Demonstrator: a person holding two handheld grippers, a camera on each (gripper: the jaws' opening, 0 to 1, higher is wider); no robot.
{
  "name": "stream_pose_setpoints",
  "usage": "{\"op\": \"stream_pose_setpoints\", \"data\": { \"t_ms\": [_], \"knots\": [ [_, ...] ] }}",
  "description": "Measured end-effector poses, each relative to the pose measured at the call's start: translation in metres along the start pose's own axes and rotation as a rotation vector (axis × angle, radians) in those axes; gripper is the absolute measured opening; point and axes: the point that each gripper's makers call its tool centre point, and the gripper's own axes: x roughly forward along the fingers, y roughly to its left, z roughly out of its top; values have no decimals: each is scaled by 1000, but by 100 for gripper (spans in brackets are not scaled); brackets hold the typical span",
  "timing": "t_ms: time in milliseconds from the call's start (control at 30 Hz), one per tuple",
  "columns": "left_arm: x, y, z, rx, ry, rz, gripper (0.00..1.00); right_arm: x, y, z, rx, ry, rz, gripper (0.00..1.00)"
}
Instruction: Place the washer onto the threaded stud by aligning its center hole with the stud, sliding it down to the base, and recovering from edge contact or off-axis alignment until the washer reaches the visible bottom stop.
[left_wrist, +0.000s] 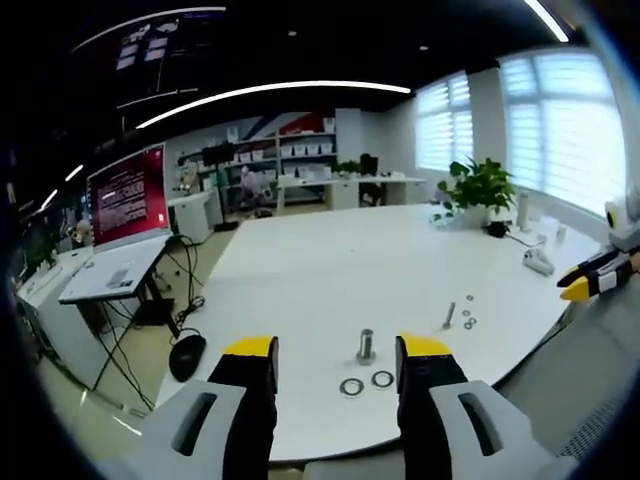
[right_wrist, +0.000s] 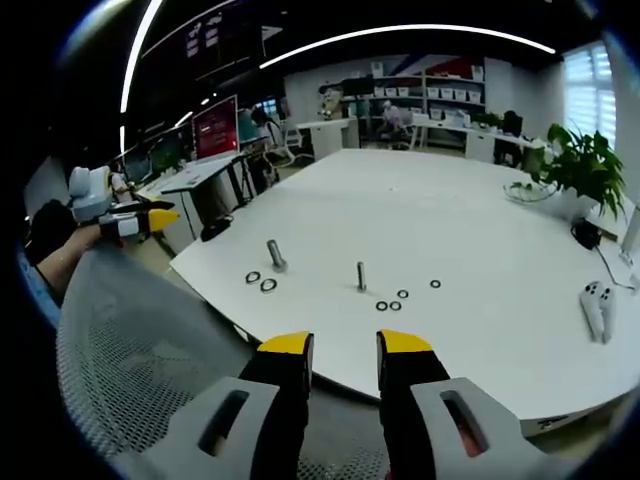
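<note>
Right gripper view: mesh chair back (right_wrist: 150, 350) before table (right_wrist: 480, 230), potted plant (right_wrist: 585, 165) beyond.

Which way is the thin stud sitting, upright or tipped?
Upright: the thin stud stands on the white table, loose washers flat beside it.

Looks like an open-plan office, maybe with a bit of a lab corner. There's a big white tabletop (left_wrist: 330, 260) up front, rows of desks behind it, and shelves (left_wrist: 305, 150) against the back wall stacked with white storage bins. A large red screen (left_wrist: 127, 193) stands on a stand off to one side, cables trailing on the floor. Potted plant (left_wrist: 480, 185) by the blinds-covered windows (left_wrist: 560, 125), long strip lights (right_wrist: 400, 35) overhead, and a mesh office chair (right_wrist: 140, 350).
</note>
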Motion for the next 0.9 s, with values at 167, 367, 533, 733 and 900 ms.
{"op": "stream_pose_setpoints", "data": {
  "t_ms": [167,367,533,733,900],
  "knots": [
    [0,0,-1,-3,7,-1,44,-1,-2,1,4,-8,-10,28],
    [-1,-1,-1,-7,3,-4,43,-1,-1,1,5,-11,-9,28],
    [-1,0,0,-12,-1,-1,43,-1,-2,1,9,-16,-11,28],
    [-2,-1,0,-18,-2,-7,42,-1,-2,2,12,-18,-12,28],
    [-2,-2,0,-23,0,-9,41,-1,-2,2,17,-18,-16,28]
  ]
}}
